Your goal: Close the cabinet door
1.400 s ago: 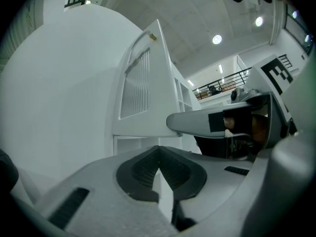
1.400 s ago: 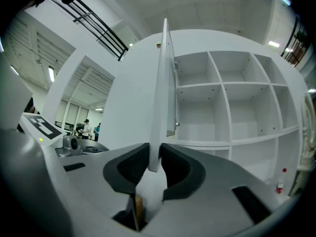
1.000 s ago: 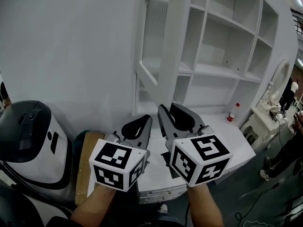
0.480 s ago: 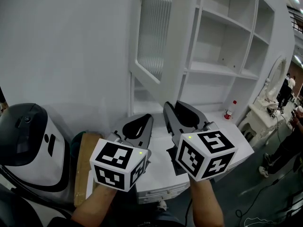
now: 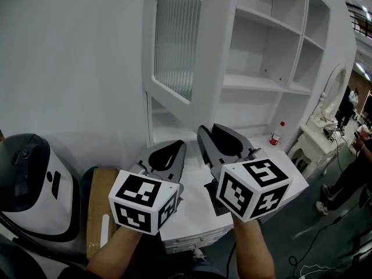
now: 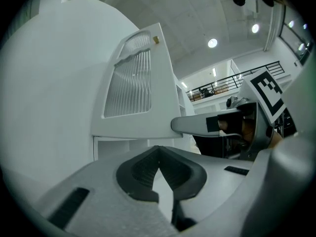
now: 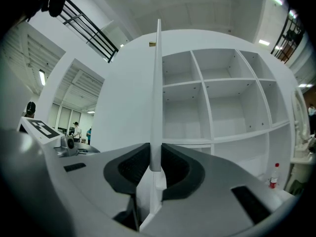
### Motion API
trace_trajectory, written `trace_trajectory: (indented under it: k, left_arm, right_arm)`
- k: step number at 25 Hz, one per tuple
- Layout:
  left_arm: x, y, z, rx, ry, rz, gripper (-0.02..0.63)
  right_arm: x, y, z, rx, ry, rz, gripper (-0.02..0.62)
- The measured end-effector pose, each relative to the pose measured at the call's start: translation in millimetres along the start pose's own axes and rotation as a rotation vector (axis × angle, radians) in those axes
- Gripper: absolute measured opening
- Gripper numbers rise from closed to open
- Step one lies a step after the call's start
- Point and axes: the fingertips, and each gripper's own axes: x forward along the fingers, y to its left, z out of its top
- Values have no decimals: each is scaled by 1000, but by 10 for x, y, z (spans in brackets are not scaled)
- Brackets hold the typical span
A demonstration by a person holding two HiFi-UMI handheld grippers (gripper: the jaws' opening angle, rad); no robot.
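The cabinet door (image 5: 177, 45) is white, with an arched top and a tall panel of ribbed, frosted-looking glass set in a broad frame. It stands upright and partly open, angled out from the left end of the white cabinet (image 5: 256, 83), whose bare open shelves lie to its right. A small brass fitting sits at its upper corner. In the right gripper view the door shows edge-on, with its lower edge clamped between the tongs of the right gripper (image 7: 155, 164).

Clamped on cabinet door (image 5: 174, 45) edge w/ right gripper (image 5: 208, 130); left gripper (image 5: 179, 146) just beside, left; shelves (image 5: 261, 83) behind-right; bottle (image 5: 275, 137) on counter (image 5: 290, 170), prob. beneath shelves.
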Motion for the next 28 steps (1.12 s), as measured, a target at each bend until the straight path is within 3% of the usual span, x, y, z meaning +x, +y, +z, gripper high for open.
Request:
trace_trajectory:
  k: [20,28]
  left_arm:
    - [675,-73,-70,24,20,-2,11]
    - [914,-46,-67,35,19,8,11]
  right_arm:
    - [146,-709,-23,32,-14,64,89]
    - [276,-1026,-41,23,-14,48,95]
